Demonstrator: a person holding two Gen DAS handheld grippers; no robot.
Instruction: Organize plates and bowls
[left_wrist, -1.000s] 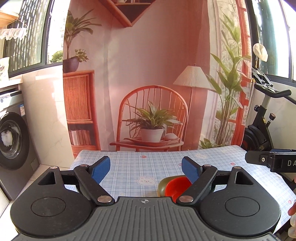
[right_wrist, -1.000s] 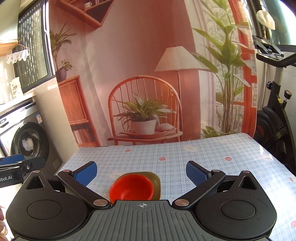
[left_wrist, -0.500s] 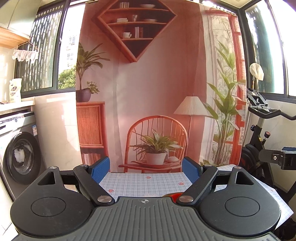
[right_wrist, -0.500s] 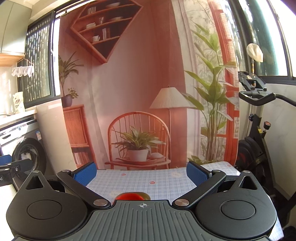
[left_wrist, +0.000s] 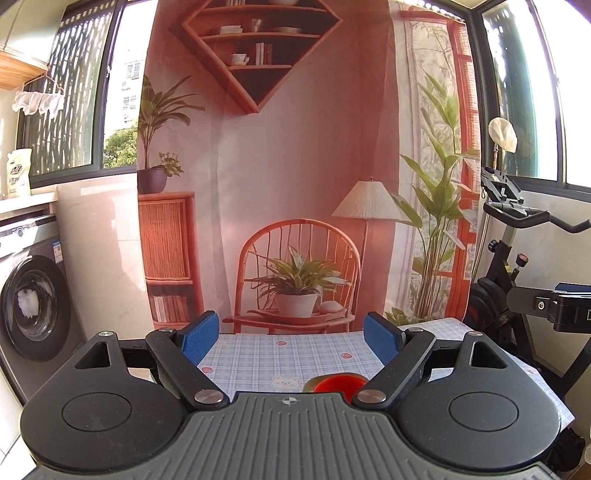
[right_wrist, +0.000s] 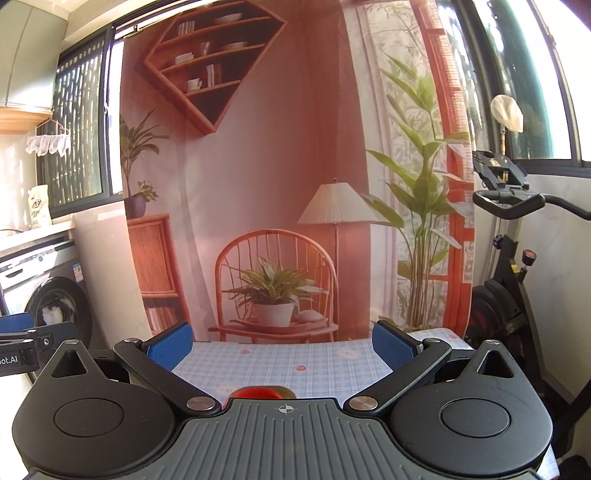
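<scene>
Left wrist: red bowl lower (half-hidden).

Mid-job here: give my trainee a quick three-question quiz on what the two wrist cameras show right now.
1. True or false: the left tongs grip the red bowl.
2. What does the red bowl sit in? A) an olive-green dish B) a metal sink C) a basket
3. Which cloth covers the table?

Key: 1 false, both the left and right tongs stand open and empty. 2 A, the olive-green dish. 3 A blue checked tablecloth.
</scene>
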